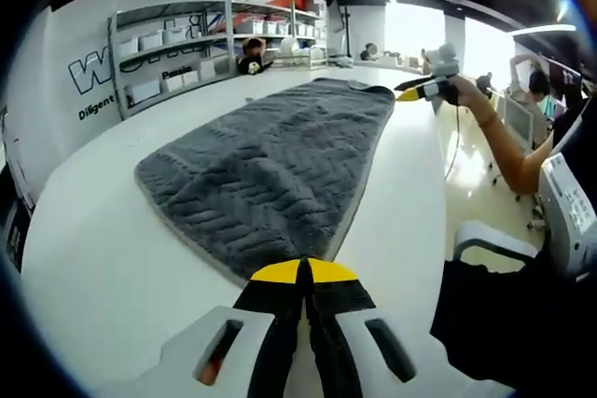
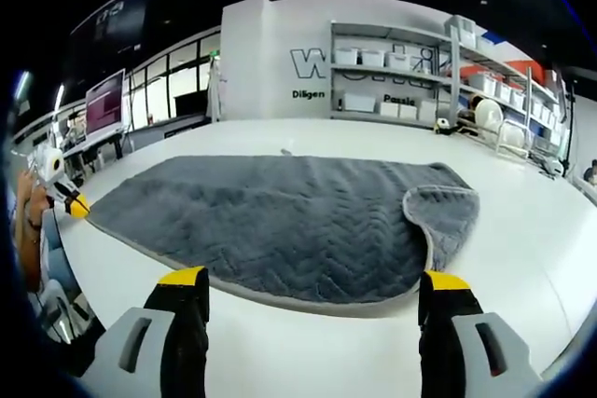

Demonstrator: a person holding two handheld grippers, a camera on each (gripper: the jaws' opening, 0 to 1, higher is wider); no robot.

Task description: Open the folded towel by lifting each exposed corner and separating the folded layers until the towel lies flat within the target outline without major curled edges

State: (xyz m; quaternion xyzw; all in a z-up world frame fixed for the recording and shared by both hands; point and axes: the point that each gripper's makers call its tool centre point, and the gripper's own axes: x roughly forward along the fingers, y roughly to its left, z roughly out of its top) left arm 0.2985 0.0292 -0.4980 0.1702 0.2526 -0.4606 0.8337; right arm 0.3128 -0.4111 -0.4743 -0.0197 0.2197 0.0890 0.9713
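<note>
A grey towel with a herringbone weave lies spread along a white table, one corner folded back over itself. The right tongs stand wide apart just short of the towel's near edge. In the left gripper view, the left tongs are pressed together at the towel's end, though whether they pinch fabric cannot be told. Wall lettering behind the shelves partly reads "Diligen".
</note>
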